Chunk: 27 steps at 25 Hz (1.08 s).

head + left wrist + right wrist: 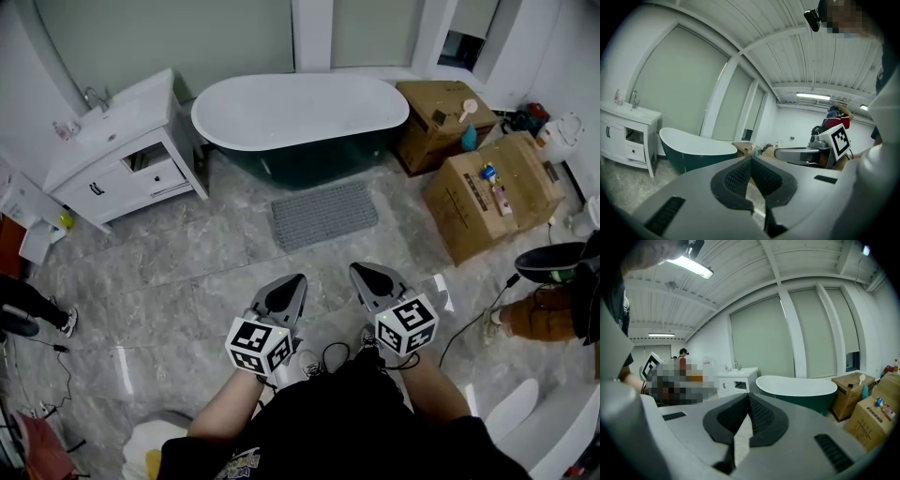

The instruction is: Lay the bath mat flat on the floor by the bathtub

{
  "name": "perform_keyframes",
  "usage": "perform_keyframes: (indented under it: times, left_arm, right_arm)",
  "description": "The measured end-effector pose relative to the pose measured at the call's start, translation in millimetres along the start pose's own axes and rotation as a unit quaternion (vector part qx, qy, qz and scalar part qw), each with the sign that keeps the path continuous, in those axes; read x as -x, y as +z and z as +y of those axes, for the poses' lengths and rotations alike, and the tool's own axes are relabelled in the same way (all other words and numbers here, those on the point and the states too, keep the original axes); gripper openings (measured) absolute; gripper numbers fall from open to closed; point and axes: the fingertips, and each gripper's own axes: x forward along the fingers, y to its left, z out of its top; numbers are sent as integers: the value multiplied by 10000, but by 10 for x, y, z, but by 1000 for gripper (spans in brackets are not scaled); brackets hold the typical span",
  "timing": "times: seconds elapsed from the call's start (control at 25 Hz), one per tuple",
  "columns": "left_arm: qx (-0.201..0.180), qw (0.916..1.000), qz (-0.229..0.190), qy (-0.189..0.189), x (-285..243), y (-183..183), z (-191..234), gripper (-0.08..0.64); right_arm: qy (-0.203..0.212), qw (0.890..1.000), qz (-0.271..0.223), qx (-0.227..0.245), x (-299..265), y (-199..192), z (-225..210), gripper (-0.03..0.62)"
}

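Observation:
The grey bath mat point(324, 215) lies spread flat on the marble floor, right in front of the dark green bathtub point(300, 112) with its white inside. Both grippers are held close to the person's body, well short of the mat and pointing towards it. My left gripper point(298, 278) is shut with nothing between its jaws, as the left gripper view shows point(751, 159). My right gripper point(356, 269) is also shut and empty point(749, 395). The tub shows ahead in both gripper views point(693, 147) point(801, 387). The mat is hidden behind the jaws there.
A white vanity with a sink point(122, 150) stands left of the tub. Two cardboard boxes point(492, 192) point(441, 117) stand at its right. A crouching person point(553, 309) and a cable point(469, 323) are at the right; a shoe point(67, 322) shows at the left.

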Motion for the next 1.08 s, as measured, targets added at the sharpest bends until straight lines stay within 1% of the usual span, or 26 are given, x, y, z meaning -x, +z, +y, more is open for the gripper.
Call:
perform_keyframes:
  times: [1.08]
  left_arm:
    - [-74,10000,-21,30,105,-31,-165,15]
  right_arm:
    - [38,9999,-95,39,173,-7,62,17]
